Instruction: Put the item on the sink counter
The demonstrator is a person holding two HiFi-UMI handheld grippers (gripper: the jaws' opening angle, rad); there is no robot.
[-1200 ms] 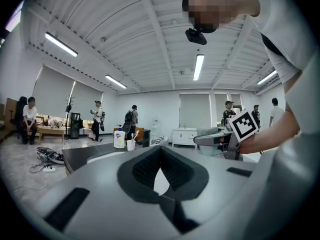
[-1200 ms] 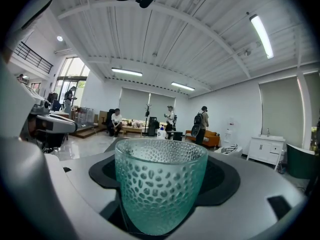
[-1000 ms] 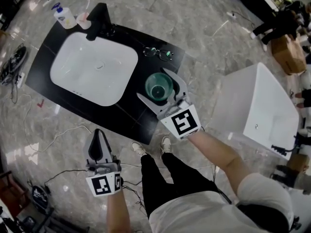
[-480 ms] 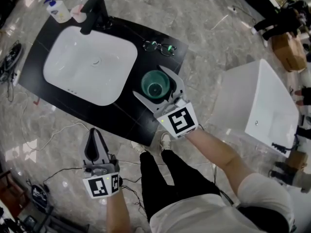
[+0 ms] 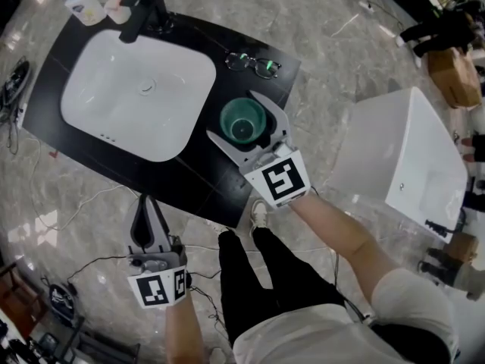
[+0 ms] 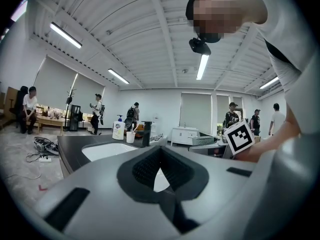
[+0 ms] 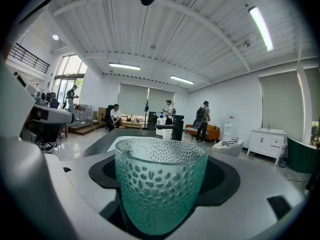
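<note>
A green dimpled glass cup [image 5: 242,123] stands upright between the jaws of my right gripper [image 5: 231,114], which is shut on it. The cup hangs over the right part of the black sink counter [image 5: 197,177], beside the white basin [image 5: 136,97]. In the right gripper view the cup [image 7: 161,186] fills the middle, with a dark pad on either side of it and my right gripper [image 7: 161,176] around it. My left gripper [image 5: 145,207] is shut and holds nothing. It is low over the floor in front of the counter. In its own view the left gripper [image 6: 160,171] faces the basin [image 6: 107,150].
A pair of glasses [image 5: 254,63] lies on the counter's far right corner. A black faucet [image 5: 144,6], a soap bottle [image 5: 79,2] and a small cup stand at the far left end. A white cabinet unit [image 5: 402,158] is to the right. Cables lie on the floor.
The right gripper and the cup have stayed together and drifted slightly up in the view over the counter. The left gripper has kept its place, still shut.
</note>
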